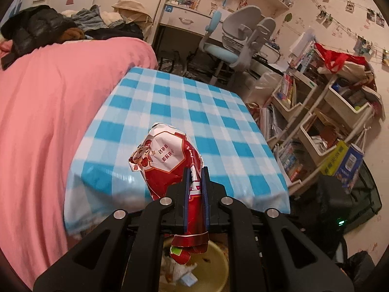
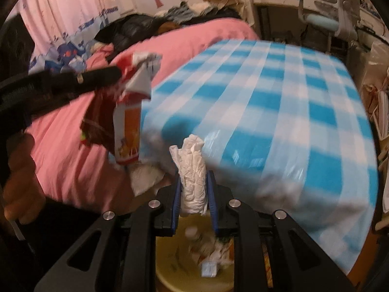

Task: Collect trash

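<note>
Left wrist view: the left gripper [image 1: 195, 170] is clamped on a crumpled red and white snack bag [image 1: 167, 155], held above a yellow bin [image 1: 218, 265] that already has scraps in it, in front of the table with the blue checked cloth [image 1: 189, 112]. In the right wrist view, the right gripper [image 2: 193, 174] grips a wad of white tissue [image 2: 193, 177] over the same bin, near the table's front edge. The bed with the pink cover [image 1: 43, 102] lies beside the table.
</note>
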`<action>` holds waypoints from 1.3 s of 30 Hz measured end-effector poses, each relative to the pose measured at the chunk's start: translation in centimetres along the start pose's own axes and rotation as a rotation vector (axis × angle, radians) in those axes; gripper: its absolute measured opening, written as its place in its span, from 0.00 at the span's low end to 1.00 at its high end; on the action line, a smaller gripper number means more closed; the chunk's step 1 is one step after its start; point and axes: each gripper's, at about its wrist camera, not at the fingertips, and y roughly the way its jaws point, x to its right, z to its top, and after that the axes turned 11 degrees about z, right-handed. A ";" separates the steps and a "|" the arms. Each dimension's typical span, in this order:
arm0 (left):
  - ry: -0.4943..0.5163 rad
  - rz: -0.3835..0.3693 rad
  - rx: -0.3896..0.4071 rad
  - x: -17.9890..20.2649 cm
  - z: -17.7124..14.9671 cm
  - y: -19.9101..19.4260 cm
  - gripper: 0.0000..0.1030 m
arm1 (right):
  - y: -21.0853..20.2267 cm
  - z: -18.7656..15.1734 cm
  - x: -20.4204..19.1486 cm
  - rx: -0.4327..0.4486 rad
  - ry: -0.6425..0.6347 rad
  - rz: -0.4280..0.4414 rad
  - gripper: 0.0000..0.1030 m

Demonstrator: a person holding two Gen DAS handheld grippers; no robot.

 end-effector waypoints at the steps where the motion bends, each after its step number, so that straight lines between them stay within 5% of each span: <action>1: 0.005 -0.002 -0.007 0.1 -0.8 -0.4 0.08 | 0.2 -0.6 -0.2 -0.014 0.002 0.003 0.21; 7: 0.028 -0.017 -0.058 0.6 -5.1 -2.4 0.08 | 1.1 -4.1 -1.0 -0.107 0.031 -0.006 0.42; 14: 0.051 -0.043 -0.172 1.6 -10.2 -3.2 0.08 | -2.2 -5.1 0.6 0.024 0.125 -0.114 0.70; 19: 0.106 -0.007 -0.243 2.6 -13.2 -3.0 0.09 | -4.1 -5.2 0.9 0.125 0.146 -0.172 0.77; 22: 0.131 0.030 -0.229 2.8 -13.5 -3.3 0.12 | -4.9 -5.2 0.1 0.179 0.113 -0.222 0.80; 26: 0.156 0.086 -0.182 3.2 -13.2 -3.9 0.33 | -5.7 -5.2 -0.4 0.234 0.068 -0.265 0.83; 39: 0.157 0.253 0.039 3.3 -11.4 -7.1 0.73 | -6.4 -5.0 -1.7 0.319 -0.010 -0.376 0.90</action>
